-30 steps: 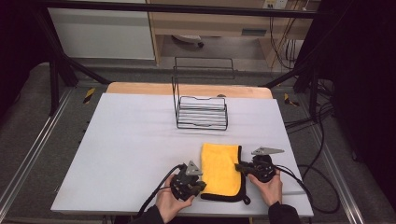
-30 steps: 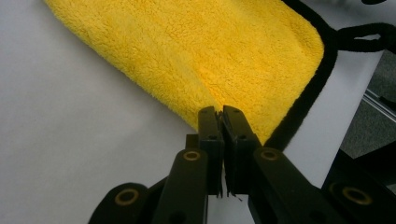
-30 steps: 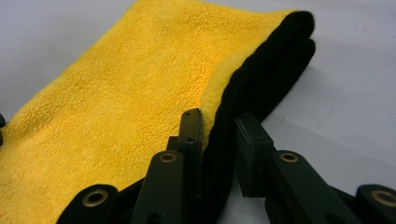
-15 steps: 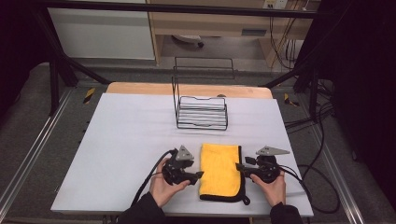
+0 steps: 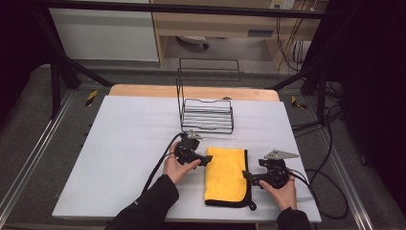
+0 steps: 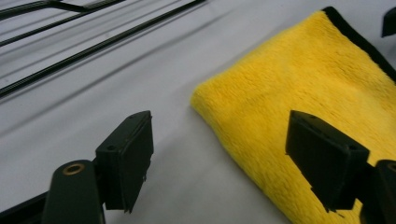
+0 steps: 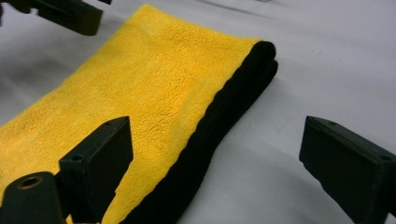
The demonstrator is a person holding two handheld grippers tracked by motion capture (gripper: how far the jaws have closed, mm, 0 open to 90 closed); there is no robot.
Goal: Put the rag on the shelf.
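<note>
your left tool (image 5: pixel 207 161) sits at the left edge of the cloth (image 5: pixel 226 175), near its far corner, jaws pointing across it. those jaws have just been opening and now stand wide apart – in the left gripper view one pad (image 6: pixel 125 158) hangs over bare worktop (image 5: pixel 124 143) and the other over the yellow pile, and neither presses on anything. the cloth's folded corner lies in the gap ahead of them, not gripped.

your right tool (image 5: pixel 247 178) is on the opposite side, at the cloth's black-trimmed right edge, closer to you than the left one. its jaws have also just been opening and are spread wide, holding nothing. in the right gripper view the black hem runs up between the two pads – one pad (image 7: pixel 100 165) over the yellow surface, the other over worktop beyond the hem.

the cloth lies flat and folded on the worktop, between your two tools, long side running away from you. a loop of black trim pokes out at its near right corner. a wire rack (image 5: pixel 207 112) stands just beyond your left tool, clear of the cloth.
</note>
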